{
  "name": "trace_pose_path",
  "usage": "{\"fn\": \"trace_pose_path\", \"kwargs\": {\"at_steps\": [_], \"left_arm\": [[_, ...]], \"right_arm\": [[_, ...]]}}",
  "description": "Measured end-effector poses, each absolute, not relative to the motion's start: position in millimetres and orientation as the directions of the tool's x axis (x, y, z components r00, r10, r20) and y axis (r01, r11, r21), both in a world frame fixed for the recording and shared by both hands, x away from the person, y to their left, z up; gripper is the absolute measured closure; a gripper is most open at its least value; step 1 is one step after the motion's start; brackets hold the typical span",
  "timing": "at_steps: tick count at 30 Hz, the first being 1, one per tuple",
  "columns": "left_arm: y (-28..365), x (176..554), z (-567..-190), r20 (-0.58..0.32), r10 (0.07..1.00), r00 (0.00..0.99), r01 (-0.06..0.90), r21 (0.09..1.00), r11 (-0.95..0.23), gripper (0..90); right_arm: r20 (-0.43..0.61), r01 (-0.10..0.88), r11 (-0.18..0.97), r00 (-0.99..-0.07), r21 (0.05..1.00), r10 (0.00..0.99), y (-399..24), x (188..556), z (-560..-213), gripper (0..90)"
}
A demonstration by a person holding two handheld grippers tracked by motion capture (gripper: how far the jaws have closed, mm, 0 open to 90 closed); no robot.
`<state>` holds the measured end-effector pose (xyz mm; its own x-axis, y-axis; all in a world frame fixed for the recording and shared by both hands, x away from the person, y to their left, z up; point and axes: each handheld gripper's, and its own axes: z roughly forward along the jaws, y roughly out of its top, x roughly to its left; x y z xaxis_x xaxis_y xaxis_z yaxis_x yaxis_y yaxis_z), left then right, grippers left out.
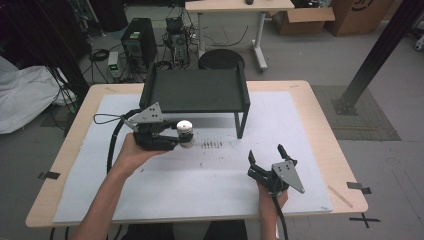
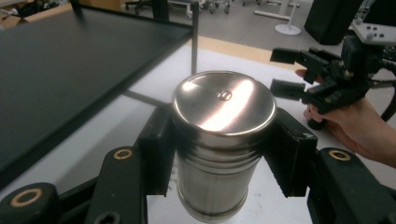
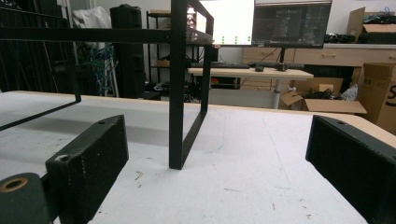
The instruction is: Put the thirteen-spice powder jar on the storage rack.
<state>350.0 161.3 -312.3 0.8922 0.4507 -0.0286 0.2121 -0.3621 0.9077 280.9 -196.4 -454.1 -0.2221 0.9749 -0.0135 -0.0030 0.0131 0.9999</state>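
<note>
High view shows the white mat [image 1: 200, 185] covering the table, with the black raised tray [image 1: 195, 90] at its far side. Right gripper [image 1: 266, 159] rests near the front, jaws wide and empty. Left gripper [image 1: 176, 134] clamps the steel canister [image 1: 185, 132] (upright, lid on) just before the tray.

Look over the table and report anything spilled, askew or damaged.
Nothing is spilled or broken. The white table mat carries dark scuff marks near its middle. The shiny steel canister sits upright in the left tool.
</note>
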Motion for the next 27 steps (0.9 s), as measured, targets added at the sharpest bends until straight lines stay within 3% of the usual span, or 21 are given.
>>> {"fn": "trace_pose_path", "kwargs": {"at_steps": [27], "left_arm": [[151.8,398.7,-262.8,0.003,0.464,0.886,0.185,0.915,-0.359,48.8]], "right_arm": [[-0.014,-0.002,0.014,-0.225,1.000,0.974,-196.3,281.1,-454.0,5.5]]}}
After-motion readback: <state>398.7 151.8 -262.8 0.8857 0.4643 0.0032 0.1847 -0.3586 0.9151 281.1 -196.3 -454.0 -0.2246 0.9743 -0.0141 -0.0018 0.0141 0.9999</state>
